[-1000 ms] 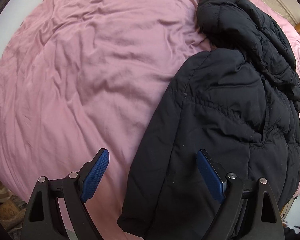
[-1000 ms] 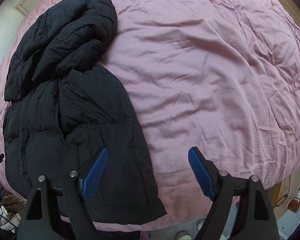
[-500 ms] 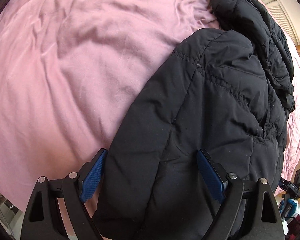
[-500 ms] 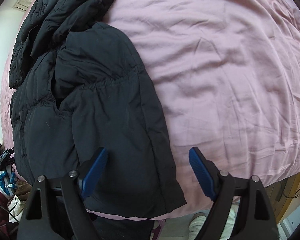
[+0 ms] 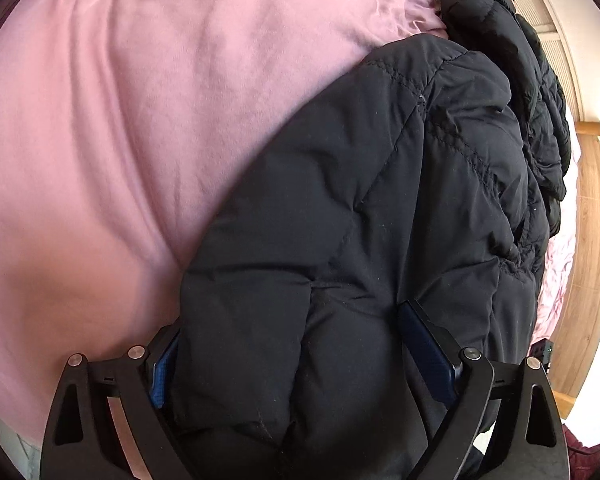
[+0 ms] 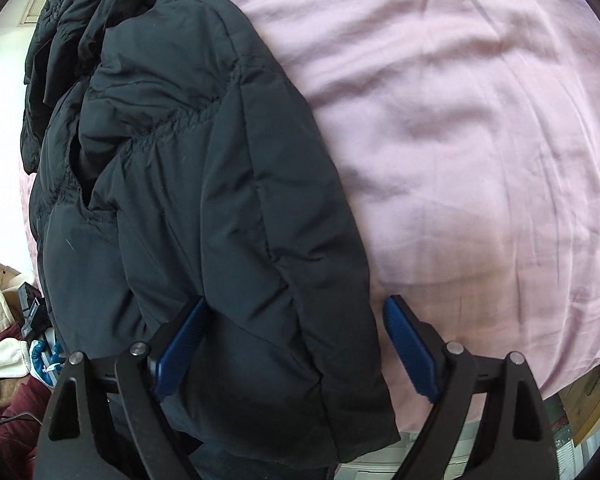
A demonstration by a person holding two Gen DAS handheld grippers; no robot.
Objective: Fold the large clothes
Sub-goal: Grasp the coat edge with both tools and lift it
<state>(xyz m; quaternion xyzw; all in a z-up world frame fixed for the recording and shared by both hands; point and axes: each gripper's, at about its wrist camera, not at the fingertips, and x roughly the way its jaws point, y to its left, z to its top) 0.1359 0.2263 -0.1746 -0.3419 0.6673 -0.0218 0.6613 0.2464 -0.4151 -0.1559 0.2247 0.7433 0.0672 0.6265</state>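
A black puffer jacket (image 5: 380, 208) lies on a pink bedspread (image 5: 100, 128), its hem toward me and its hood bunched at the far end. My left gripper (image 5: 296, 352) is open, with its blue fingers (image 5: 428, 348) on either side of the hem's left corner. The jacket (image 6: 188, 168) also fills the left half of the right wrist view on the bedspread (image 6: 480, 120). My right gripper (image 6: 296, 348) is open and straddles the hem's right edge, with one blue finger (image 6: 184, 340) over the fabric and the other beside it.
The near bed edge shows at the bottom of both views. A wooden bed frame or floor (image 5: 588, 240) runs along the right. Clothes and clutter (image 6: 8, 360) lie on the floor at the left, beside the bed.
Both grippers have dropped down and forward onto the jacket's hem. The jacket now fills the space between each pair of fingers. The jaws remain open.
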